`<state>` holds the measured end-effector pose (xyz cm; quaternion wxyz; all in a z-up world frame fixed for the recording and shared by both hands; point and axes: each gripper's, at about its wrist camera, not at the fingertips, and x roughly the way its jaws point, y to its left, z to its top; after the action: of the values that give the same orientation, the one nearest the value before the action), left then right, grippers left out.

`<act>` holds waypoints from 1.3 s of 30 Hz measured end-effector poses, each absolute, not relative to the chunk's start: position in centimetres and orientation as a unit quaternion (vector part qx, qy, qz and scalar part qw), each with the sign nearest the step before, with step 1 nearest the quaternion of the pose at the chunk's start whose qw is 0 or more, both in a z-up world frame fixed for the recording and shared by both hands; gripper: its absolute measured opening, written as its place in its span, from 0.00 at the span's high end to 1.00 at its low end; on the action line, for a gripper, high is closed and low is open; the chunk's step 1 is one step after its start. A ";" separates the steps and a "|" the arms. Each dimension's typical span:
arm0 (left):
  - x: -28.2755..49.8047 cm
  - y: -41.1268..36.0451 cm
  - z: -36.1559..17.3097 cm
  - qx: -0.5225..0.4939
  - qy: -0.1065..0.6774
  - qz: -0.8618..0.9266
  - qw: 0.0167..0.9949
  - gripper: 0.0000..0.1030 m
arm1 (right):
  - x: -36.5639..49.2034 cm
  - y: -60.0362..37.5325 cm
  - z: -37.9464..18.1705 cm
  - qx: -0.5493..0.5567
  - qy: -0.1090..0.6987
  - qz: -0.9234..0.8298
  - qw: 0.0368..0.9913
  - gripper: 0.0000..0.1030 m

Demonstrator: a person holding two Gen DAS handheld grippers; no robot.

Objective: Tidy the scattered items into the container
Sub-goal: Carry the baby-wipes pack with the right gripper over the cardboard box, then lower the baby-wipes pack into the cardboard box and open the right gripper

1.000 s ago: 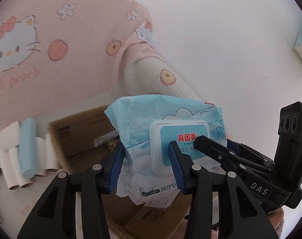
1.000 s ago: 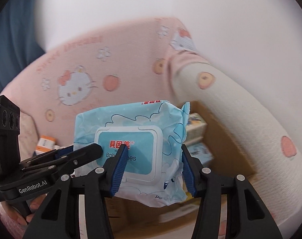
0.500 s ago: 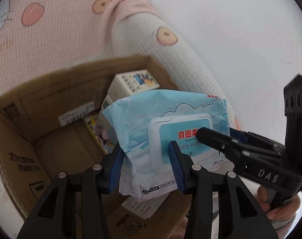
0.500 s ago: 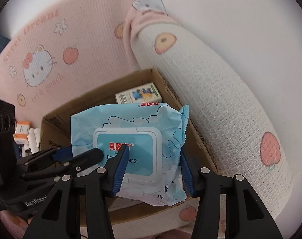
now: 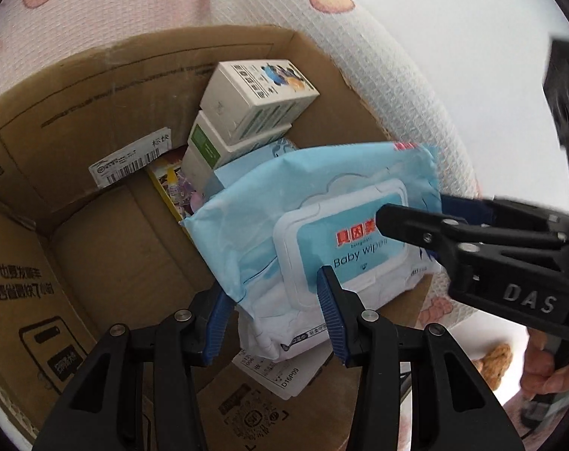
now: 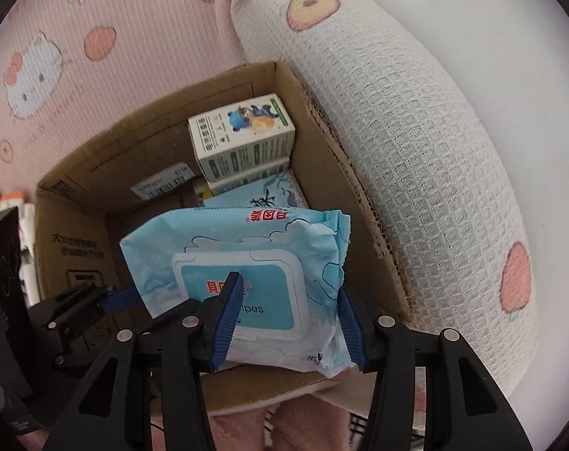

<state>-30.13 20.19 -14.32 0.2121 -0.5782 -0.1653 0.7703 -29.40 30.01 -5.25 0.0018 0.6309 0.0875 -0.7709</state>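
Observation:
A light-blue baby wipes pack with a white flip lid hangs over the open cardboard box. My left gripper is shut on the pack's near-left end, its blue pads pressing both faces. From the right, my right gripper clamps the other end. In the right wrist view the pack sits between the right gripper's pads, above the box, and the left gripper holds its left edge. Two stacked white cartons and a blue packet lie in the box.
The box sits on pink cartoon-print bedding against a white waffle-weave bolster on its right. Paper tubes lie left of the box. A person's hand grips the right tool's handle. The box floor on the left is bare.
Both grippers carried the wipes pack forward and down while tilting downward. The box, earlier low and partly hidden behind the pack, now fills both views beneath it. The grip is unchanged.

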 end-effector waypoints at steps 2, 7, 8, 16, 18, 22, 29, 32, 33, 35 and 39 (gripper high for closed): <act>-30.4 20.9 -14.9 -0.590 -0.150 0.764 0.212 0.53 | -30.0 29.6 -6.0 0.642 0.113 -0.758 -0.007 0.54; -31.3 21.6 -17.0 -0.629 -0.155 0.729 0.222 0.57 | -31.1 29.9 -8.0 0.664 0.129 -0.737 -0.012 0.54; -31.4 21.8 -17.1 -0.636 -0.147 0.725 0.221 0.57 | -31.2 30.1 -8.5 0.675 0.116 -0.729 -0.003 0.56; -32.0 20.9 -16.9 -0.637 -0.145 0.726 0.212 0.57 | -30.9 30.4 -9.3 0.675 0.133 -0.726 -0.007 0.57; -31.9 20.2 -16.4 -0.631 -0.155 0.731 0.208 0.57 | -31.1 30.5 -8.3 0.663 0.114 -0.740 0.002 0.57; -31.8 19.7 -15.6 -0.618 -0.131 0.751 0.192 0.55 | -31.6 30.1 -7.3 0.650 0.109 -0.752 -0.001 0.57; -30.5 18.6 -13.3 -0.581 -0.106 0.787 0.178 0.55 | -32.5 29.5 -7.7 0.655 0.086 -0.750 0.012 0.57; -31.2 19.0 -12.9 -0.575 -0.089 0.792 0.187 0.74 | -32.7 29.8 -8.0 0.657 0.069 -0.751 0.014 0.58; -31.4 19.4 -13.2 -0.583 -0.082 0.783 0.200 0.80 | -32.7 29.9 -8.3 0.660 0.067 -0.748 0.017 0.70; -31.4 19.7 -13.7 -0.597 -0.079 0.770 0.208 0.83 | -32.7 30.0 -9.0 0.674 0.058 -0.736 0.023 0.79; -32.1 20.4 -14.7 -0.609 -0.064 0.763 0.207 0.83 | -32.4 30.6 -9.8 0.686 0.047 -0.725 0.023 0.79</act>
<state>-32.07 20.42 -14.74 0.2073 -0.6092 -0.0635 0.7628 -32.42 30.63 -9.83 0.0228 0.6863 0.0469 -0.7255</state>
